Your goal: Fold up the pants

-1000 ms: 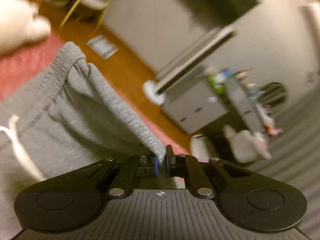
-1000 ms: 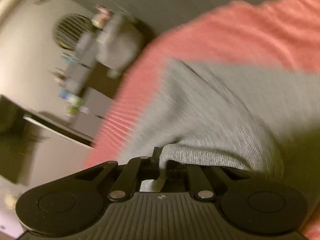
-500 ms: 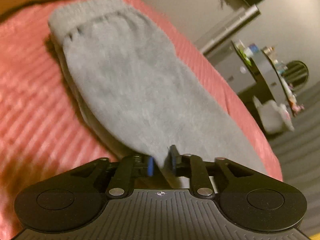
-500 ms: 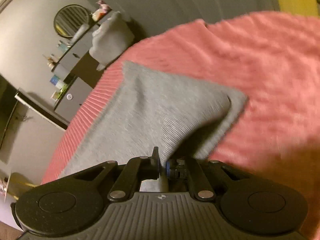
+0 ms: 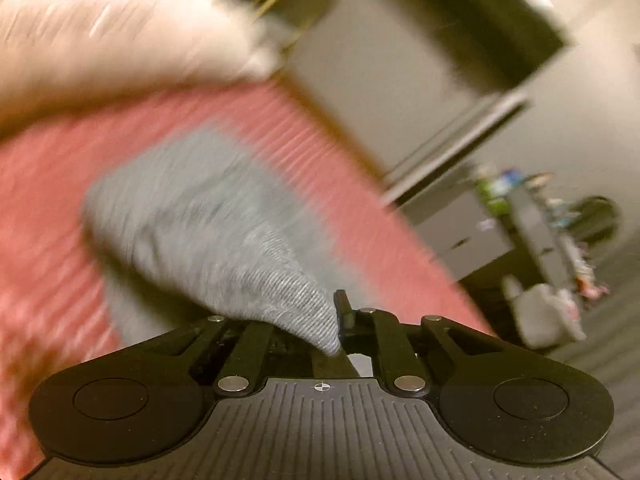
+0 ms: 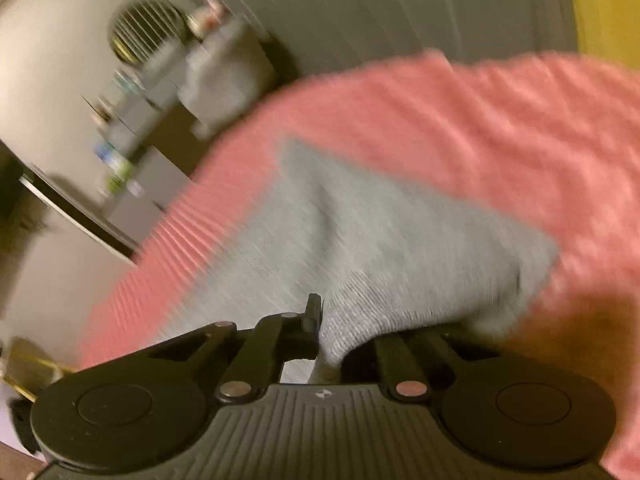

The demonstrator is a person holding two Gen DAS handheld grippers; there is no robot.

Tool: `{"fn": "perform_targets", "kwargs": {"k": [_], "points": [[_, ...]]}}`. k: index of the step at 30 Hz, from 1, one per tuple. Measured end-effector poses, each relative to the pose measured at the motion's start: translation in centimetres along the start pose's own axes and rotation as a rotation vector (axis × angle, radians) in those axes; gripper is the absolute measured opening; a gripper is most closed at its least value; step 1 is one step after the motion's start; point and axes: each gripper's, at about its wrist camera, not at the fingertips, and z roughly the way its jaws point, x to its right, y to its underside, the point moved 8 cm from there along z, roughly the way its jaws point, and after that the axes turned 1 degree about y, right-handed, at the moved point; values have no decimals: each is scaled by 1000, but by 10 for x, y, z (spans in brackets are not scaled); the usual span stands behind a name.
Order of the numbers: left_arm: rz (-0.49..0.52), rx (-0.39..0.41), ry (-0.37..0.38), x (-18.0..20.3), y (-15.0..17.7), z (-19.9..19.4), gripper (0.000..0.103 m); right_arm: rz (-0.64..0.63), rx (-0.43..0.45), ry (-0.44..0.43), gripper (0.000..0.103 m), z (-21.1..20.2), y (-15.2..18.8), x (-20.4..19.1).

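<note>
The grey pants point(image 5: 208, 224) lie on a pink ribbed bedspread point(image 5: 48, 184), blurred by motion. My left gripper point(image 5: 334, 320) is shut on a corner of the grey cloth, which rises from the bed to its jaws and covers the left finger. In the right wrist view the pants point(image 6: 380, 232) stretch away as a folded grey slab on the bedspread point(image 6: 500, 120). The right gripper point(image 6: 324, 320) is shut on another pinched edge of the same cloth, which drapes over its right finger.
A pale pillow or blanket point(image 5: 104, 36) lies at the head of the bed. Beyond the bed's edge stand a grey drawer unit point(image 5: 460, 232) with cluttered shelves, a round mirror point(image 6: 144, 28) and a grey bag point(image 6: 228, 76) on the floor.
Both grippers have kept hold of the grey cloth and swung with it; the pants now lie shorter and bunched. The left jaws looked briefly slack half a second ago and are tight again.
</note>
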Motion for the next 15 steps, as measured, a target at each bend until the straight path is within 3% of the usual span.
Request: {"fn": "perform_targets", "kwargs": {"k": [3,5,8,9,10,11,14,15], "points": [[32,114,75,11,-8,-25,13,-1,158,-211,5,-38,-28,-24],[61,117,18,-4,5,-26,16,-24,211,-243,5,-51,-30,-20],[141,-8,-171,-40,39,0,25,-98,175,-111,6,-33,-12,13],[150,-59,-240,-53,52,8,29,-136,135,1,12,-18,-1,32],[143,-73,-266,-64,59,10,28,-147,75,109,25,-5,7,50],[132,-29,-232,-67,61,4,29,-121,-3,173,26,6,16,70],[103,-9,-242,-65,56,-8,50,46,43,80,27,-8,13,91],[106,9,-261,-63,52,-16,65,81,39,67,32,-9,9,95]]}}
